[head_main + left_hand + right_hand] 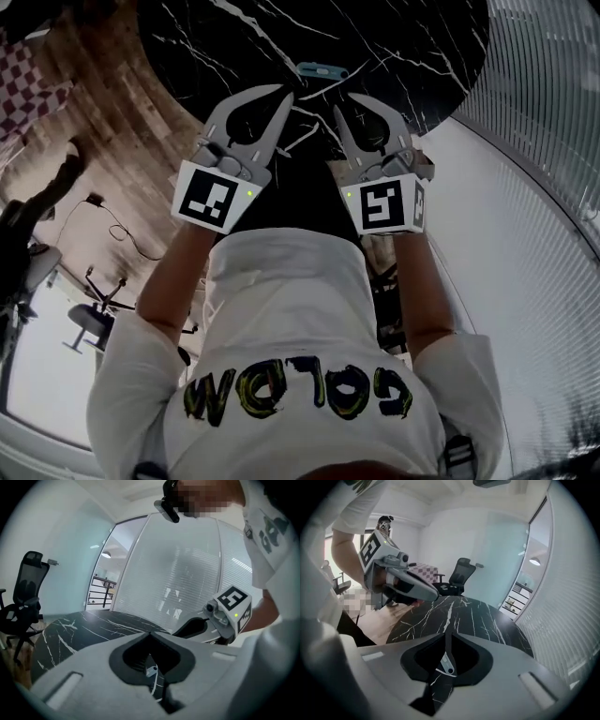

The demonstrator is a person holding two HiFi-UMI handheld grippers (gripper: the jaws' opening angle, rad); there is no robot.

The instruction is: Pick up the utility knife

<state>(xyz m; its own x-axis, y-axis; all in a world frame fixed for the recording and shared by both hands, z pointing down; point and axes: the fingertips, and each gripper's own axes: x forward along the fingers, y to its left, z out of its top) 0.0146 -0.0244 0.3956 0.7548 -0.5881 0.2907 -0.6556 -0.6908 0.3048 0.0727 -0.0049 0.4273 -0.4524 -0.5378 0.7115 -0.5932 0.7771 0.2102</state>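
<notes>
Wooden floor (103, 122) shows at the left of the head view, beside a round black marble table (412, 47) veined in white; a person in a white T-shirt (281, 300) holds a gripper in each hand at the table's near edge; the left gripper (286, 94) has its jaws closed tip to tip with nothing between them, as its own view confirms; the utility knife (322, 70), pale blue, lies flat on the marble just beyond both sets of tips, touching neither, roughly between the two; the right gripper (344, 100) points down at the tabletop, its jaws parted by a narrow slit and empty, dark stone showing through the gap in its own view; a black office chair (459, 576) stands past the table's far side in that view; a pale slatted wall (544, 122) curves along the right.
</notes>
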